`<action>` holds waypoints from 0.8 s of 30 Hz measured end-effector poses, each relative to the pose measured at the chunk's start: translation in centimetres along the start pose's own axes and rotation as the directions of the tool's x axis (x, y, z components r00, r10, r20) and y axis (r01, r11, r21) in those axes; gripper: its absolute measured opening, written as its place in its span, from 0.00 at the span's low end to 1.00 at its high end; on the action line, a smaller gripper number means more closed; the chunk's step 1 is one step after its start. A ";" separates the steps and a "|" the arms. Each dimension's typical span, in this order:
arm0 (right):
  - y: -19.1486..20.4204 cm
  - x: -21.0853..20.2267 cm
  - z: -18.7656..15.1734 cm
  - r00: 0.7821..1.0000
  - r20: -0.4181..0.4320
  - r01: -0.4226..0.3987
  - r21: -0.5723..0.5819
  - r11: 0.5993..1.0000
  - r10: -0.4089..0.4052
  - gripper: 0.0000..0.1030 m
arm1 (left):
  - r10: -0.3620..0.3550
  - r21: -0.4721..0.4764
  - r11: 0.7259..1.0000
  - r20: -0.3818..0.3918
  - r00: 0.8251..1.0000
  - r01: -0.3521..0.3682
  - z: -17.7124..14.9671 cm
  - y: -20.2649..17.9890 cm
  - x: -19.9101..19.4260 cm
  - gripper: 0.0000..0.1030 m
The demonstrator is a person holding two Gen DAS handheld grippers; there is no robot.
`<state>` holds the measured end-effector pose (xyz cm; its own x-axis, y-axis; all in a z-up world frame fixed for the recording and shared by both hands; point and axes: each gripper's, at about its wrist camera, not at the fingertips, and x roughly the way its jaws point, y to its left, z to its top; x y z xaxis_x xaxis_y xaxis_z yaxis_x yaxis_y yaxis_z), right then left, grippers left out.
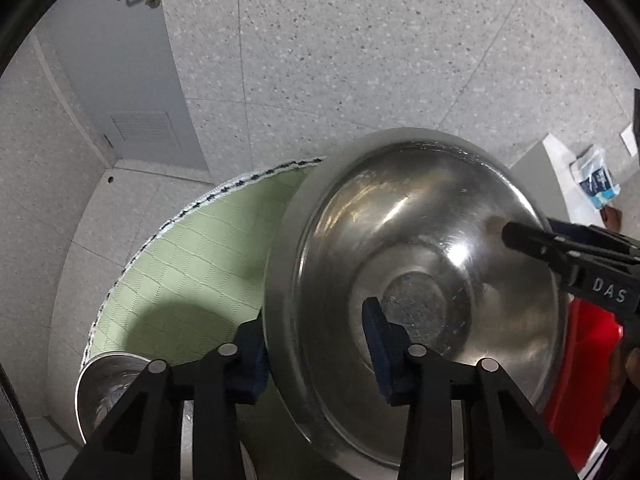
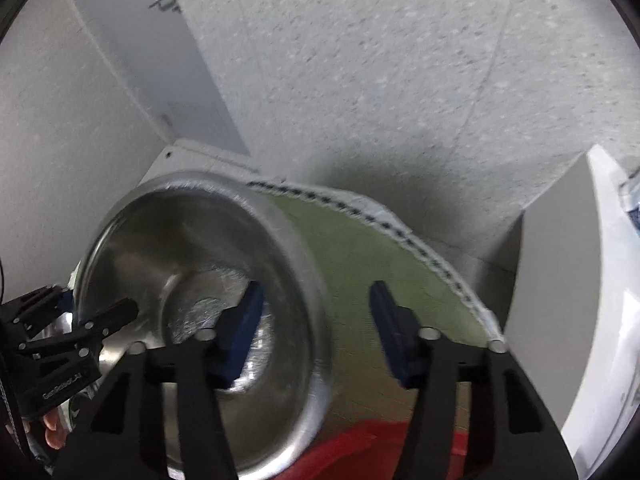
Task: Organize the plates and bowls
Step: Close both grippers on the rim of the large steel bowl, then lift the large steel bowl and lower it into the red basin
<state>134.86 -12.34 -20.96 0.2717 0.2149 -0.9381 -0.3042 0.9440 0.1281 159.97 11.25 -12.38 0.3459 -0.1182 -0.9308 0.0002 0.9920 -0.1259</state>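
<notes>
The large steel bowl (image 1: 416, 296) fills the lower centre of the left wrist view, on the green mat (image 1: 192, 264). The left tool (image 1: 316, 344) straddles its near rim, narrowed, pads seemingly not pressing. The right tool (image 2: 316, 320) straddles the opposite rim likewise. Open mat lies lower left, beside a smaller steel bowl (image 1: 108, 384)

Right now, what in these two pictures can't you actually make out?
Small steel bowl, left wrist view: mostly hidden behind the left gripper and cut by the frame edge.
Red object, both views: only a sliver shows past the big steel bowl; what it is, unclear.
Packet, left wrist view: print too small to read.
Right wrist view: motion blur smears the bowl's inside.
</notes>
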 end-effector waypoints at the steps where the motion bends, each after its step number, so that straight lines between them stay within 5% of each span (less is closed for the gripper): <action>1: 0.2 0.4 0.0 1.000 -0.013 -0.025 -0.009 1.000 0.025 0.35 | 0.005 -0.002 1.000 0.005 1.000 -0.005 -0.6 0.0 -0.2 0.30; 13: 0.7 -3.4 0.7 0.977 0.082 -0.198 -0.022 0.980 0.199 0.33 | -0.004 -0.131 0.991 0.163 0.987 0.026 -2.1 0.7 -4.2 0.22; 24: -2.8 -14.1 -2.1 0.942 0.223 -0.234 -0.094 0.968 0.249 0.33 | -0.055 -0.075 0.994 0.277 0.959 0.078 -6.8 -8.0 -10.7 0.23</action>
<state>129.94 -18.54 -8.80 0.3841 0.4937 -0.7802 -0.4436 0.8398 0.3130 149.87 4.27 -3.80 0.5919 -0.1557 -0.7908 -0.0429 0.9737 -0.2238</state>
